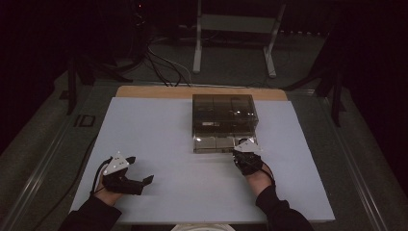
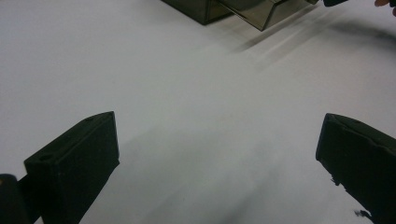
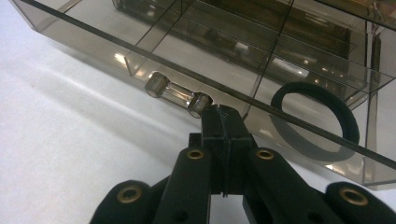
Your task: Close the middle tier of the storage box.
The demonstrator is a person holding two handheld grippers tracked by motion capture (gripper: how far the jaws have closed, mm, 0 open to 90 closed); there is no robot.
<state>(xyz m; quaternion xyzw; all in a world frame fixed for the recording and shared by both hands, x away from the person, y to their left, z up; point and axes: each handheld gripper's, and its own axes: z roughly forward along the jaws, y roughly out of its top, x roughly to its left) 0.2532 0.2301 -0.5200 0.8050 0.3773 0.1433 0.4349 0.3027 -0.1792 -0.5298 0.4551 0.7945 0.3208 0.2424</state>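
there is one see-through brown box (image 1: 224, 114) with one pulled-out drawer (image 1: 219, 143) and one black ring (image 3: 315, 120) inside, sitting at 12 o'clock on the white worktop (image 1: 168, 139). the right gripper (image 3: 223, 116) is pressed together at the drawer's clear handle (image 3: 178, 95). the left gripper (image 2: 219, 154) is wide apart at 8 o'clock, holding nothing.

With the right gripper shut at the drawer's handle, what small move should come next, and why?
Probably pull the right gripper gently back toward the person. Its jaws are shut at the clear handle of the partly open smoked drawer, where a black band lies.
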